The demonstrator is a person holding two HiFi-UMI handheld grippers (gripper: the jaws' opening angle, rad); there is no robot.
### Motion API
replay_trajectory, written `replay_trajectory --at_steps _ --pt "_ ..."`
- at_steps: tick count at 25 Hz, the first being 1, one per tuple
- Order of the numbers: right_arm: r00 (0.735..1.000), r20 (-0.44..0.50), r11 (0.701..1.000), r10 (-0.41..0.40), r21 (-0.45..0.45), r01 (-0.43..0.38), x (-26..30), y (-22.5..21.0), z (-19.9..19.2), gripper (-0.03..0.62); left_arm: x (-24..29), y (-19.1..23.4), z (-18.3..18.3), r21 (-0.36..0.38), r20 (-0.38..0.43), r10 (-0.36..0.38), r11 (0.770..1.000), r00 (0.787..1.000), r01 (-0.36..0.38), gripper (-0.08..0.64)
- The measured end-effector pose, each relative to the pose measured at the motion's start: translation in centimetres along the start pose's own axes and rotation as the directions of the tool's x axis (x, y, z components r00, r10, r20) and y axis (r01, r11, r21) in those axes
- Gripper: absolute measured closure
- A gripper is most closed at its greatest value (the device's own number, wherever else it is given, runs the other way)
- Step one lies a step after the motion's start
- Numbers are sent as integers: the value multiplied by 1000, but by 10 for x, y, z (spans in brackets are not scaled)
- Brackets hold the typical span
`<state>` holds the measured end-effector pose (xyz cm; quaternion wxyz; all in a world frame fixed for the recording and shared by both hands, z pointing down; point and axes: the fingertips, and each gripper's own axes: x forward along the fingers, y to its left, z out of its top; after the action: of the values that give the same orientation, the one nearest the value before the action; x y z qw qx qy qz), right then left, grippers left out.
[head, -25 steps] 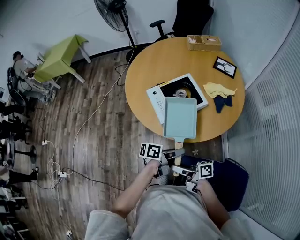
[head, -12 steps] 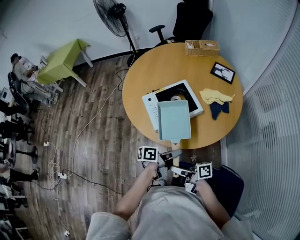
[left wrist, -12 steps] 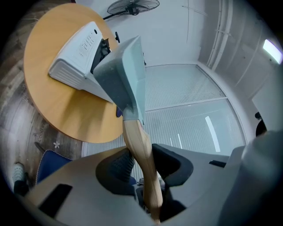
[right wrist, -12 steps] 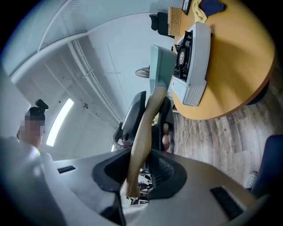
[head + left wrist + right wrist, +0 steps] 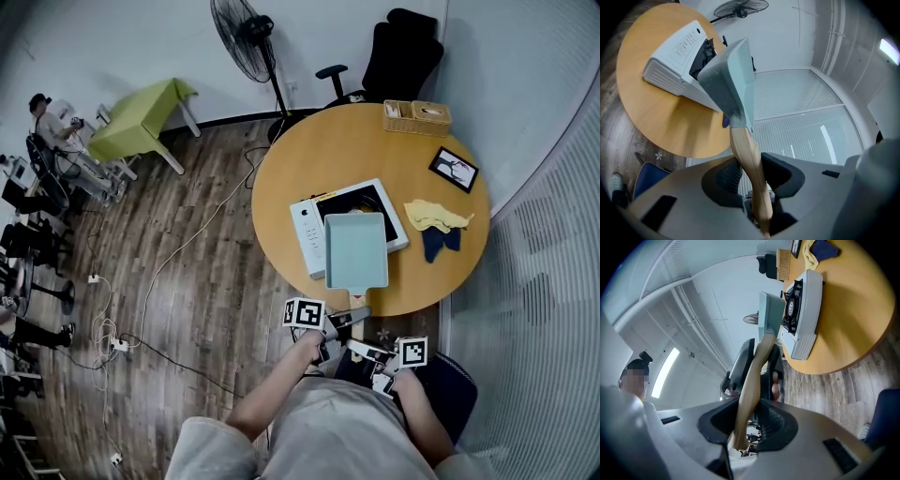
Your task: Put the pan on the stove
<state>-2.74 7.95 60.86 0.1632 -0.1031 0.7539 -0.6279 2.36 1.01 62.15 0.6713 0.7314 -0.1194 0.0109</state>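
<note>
- The left tool [image 5: 752, 178] was clamped on the pan's wooden handle [image 5: 749, 157], its two dark pads pressing the wood from either side.
- The right tool [image 5: 740, 423] was also closed on that handle, gripping it nearer the butt end, at 6 o'clock of the left tool in the head view.
- The pale blue square pan [image 5: 355, 249] hung over the 6 o'clock half of the stove [image 5: 306, 228], with its handle pointing to 6 o'clock, toward the person.
- In the left gripper view the pan looked tilted and raised beside the burner; whether it touched the stove could not be told.
- The white stove lay on the round wooden surface [image 5: 319, 155], with its control strip on the 9 o'clock side and its dark burner partly covered by the pan.
- A yellow cloth [image 5: 433, 214] and a dark blue cloth [image 5: 439, 241] lay just beside the stove at 3 o'clock.
- A framed picture [image 5: 454, 169] lay at 2 o'clock of the stove, and a woven basket [image 5: 416, 116] stood at 1 o'clock near the surface's far edge.
- On the wooden floor [image 5: 178, 300] beyond the surface stood a fan [image 5: 246, 28] at 11 o'clock and a black chair [image 5: 403, 56] at 12 o'clock.
</note>
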Motion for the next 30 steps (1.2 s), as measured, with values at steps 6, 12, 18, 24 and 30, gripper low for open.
replay_trajectory --at_steps 6,12,18,24,30 --pt "1000 -17 1000 9 24 -9 -10 -3 11 482 13 0 6 12 13 -2 1000 1000 2 416" --pt "1000 -25 1000 -8 6 9 -12 -4 25 482 19 -3 18 15 31 -18 1000 999 18 416" --pt "999 13 999 -44 22 44 0 -9 39 483 18 0 36 14 12 -20 1000 1000 20 416" --pt "998 35 997 -55 54 53 24 -17 55 483 7 9 61 -4 -15 -21 1000 1000 21 414" --pt "997 35 996 -72 63 70 40 -19 70 483 3 11 81 -19 -32 -25 1000 999 25 414"
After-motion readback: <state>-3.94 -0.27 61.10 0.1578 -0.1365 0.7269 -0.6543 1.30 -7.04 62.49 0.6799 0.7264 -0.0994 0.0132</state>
